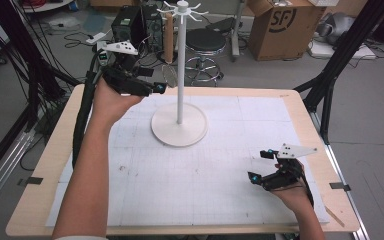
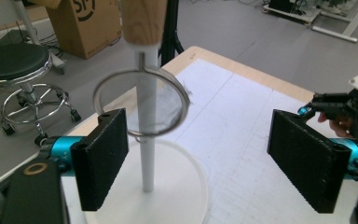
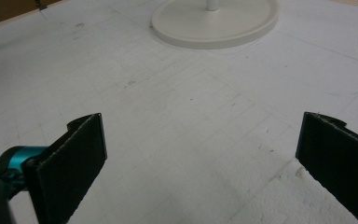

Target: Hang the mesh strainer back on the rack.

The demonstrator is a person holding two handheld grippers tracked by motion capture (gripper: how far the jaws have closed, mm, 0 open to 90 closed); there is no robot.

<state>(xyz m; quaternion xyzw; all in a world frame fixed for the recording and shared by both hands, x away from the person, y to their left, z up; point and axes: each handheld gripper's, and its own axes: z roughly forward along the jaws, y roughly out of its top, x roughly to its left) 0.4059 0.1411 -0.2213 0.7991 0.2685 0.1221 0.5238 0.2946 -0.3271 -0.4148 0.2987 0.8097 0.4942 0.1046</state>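
Strainer (image 2: 142, 105) hangs off the white rack (image 1: 179, 75), up near the desk's far edge, left of middle. It has a round wire rim, fine mesh bowl and a wooden handle (image 2: 143, 21) pointing up; the hook it hangs on is out of my left tool view. The mesh sits right in front of the rack's pole, slightly blurred. From above, the strainer (image 1: 169, 50) hangs on the pole's left side, well above the round base (image 1: 179, 131).

My left tool (image 2: 209, 158) is raised off the desk, jaws spread wide, nothing between them. The left pad's top corner looks just under the strainer rim; I cannot tell if it touches. In the high view this tool (image 1: 152, 87) is just left of the pole.

My right tool (image 1: 261, 167) sits low near the desk's near right corner, jaws spread, gripping nothing. In its own view the right tool (image 3: 200, 163) looks over bare grid sheet toward the rack base (image 3: 214, 23).

Open room: the white grid sheet (image 1: 205, 175) is bare between the base and the near edge. Wooden desk (image 1: 45, 170) border shows on all sides. Off the far edge there's a stool (image 1: 206, 47) and a cardboard box (image 1: 282, 27) on the floor.
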